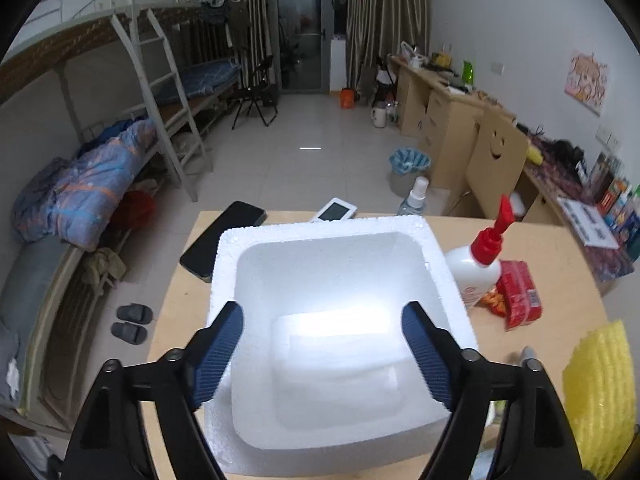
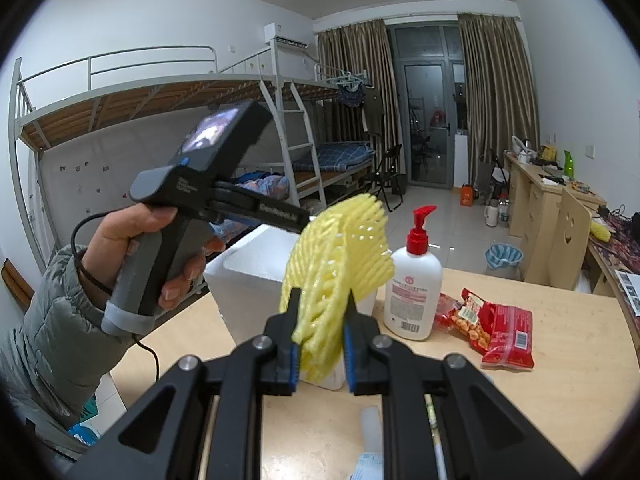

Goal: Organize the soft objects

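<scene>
The right gripper (image 2: 319,322) pinches a yellow foam net (image 2: 340,264), raised at the polystyrene box's (image 1: 224,272) 3 o'clock. The left gripper (image 1: 323,330) hangs spread, empty, over the box, where a white foam sheet (image 1: 336,364) already lies; the net still awaits.

Left wrist: close, angled down into foam box (image 1: 332,320). Right wrist: level, behind-right. Both share box.

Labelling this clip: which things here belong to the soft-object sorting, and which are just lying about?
Job: yellow foam net, clamped in right tool; white foam box; white foam sheet inside it; left tool.

Lying about: lotion pump bottle, red snack packets, phone, spray bottle.
</scene>
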A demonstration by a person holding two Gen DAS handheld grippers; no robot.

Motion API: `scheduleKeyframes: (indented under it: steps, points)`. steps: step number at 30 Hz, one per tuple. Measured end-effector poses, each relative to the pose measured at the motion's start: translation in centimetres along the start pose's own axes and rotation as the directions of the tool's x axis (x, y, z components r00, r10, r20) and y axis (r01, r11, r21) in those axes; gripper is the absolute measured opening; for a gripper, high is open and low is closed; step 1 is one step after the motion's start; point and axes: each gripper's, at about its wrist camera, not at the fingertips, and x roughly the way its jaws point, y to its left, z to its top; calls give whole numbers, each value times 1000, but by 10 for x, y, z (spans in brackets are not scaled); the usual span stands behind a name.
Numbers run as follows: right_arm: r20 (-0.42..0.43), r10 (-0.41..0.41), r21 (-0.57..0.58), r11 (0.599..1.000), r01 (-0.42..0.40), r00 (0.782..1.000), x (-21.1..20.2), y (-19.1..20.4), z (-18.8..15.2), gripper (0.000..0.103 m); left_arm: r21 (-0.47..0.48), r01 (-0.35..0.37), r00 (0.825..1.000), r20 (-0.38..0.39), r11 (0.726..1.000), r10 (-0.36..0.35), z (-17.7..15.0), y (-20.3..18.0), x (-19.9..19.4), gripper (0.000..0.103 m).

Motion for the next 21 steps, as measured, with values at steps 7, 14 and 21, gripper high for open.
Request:
scheduleKeyframes:
  steps: [7,14,21]
  points:
    - [3,-2,0,1000,2,1000,-2,1,-2,20,-32,-7,998,61,999,9,-6,8,-16,89]
    - [8,1,-10,1000,-1,1000,-6,5,-2,20,27,-30,996,85,999,28,-20,-3,-30,89]
    - [15,5,-10,1000,-5,1000,-9,4,-4,20,-15,-27,969,246,1000,30,-50,6,-79,91]
